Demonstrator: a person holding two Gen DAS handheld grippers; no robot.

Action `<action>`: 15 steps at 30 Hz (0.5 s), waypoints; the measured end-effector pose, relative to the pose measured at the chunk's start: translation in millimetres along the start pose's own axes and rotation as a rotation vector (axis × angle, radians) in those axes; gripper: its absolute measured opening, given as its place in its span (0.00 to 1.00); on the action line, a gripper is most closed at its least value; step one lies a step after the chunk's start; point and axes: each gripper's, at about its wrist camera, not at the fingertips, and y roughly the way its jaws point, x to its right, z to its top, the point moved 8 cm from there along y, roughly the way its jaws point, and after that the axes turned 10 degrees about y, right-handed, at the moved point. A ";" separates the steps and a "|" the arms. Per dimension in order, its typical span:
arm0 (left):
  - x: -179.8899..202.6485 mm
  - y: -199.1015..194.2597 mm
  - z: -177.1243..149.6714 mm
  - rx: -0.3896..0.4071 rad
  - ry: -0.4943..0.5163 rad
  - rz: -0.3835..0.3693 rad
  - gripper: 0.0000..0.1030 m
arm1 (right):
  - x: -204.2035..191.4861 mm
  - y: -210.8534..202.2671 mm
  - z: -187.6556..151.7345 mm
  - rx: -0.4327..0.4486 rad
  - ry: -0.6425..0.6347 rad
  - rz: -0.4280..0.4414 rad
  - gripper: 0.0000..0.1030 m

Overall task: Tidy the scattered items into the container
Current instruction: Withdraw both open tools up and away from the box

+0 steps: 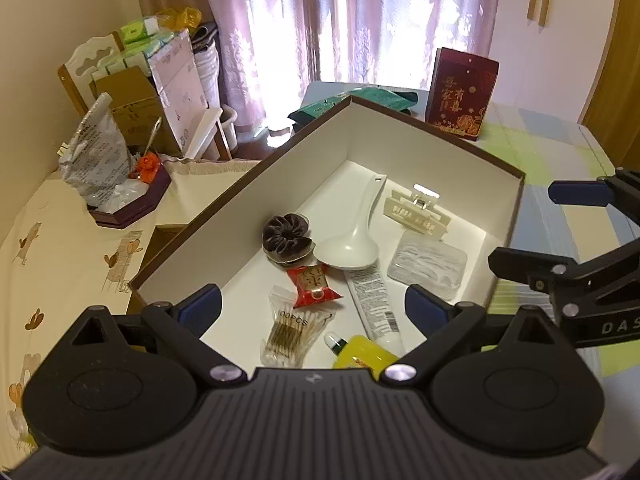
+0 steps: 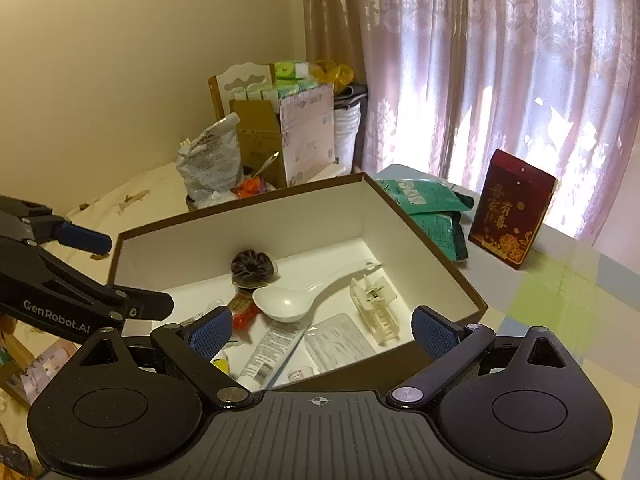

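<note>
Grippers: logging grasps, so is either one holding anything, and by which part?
Nothing is held. The left gripper and right gripper are both open above the box.

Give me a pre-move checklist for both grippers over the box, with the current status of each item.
1. Left gripper open and empty: ok.
2. Right gripper open and empty: ok.
3. Grippers apart from each other, not touching: ok.
4. Items lying inside the box, including spoon, hair claw and scrunchie: ok.
5. No scattered items left outside the box: cannot tell; the green packets and red box sit beside it.
</note>
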 end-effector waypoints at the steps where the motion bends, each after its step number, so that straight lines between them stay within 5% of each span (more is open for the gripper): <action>1: 2.4 -3.7 -0.8 0.003 -0.003 0.003 0.94 | 0.3 -3.3 -0.9 0.003 0.006 0.010 0.98; 15: 36.3 -41.6 -18.5 0.032 -0.064 0.037 0.94 | 6.7 -37.5 -18.3 -0.022 -0.011 0.021 0.98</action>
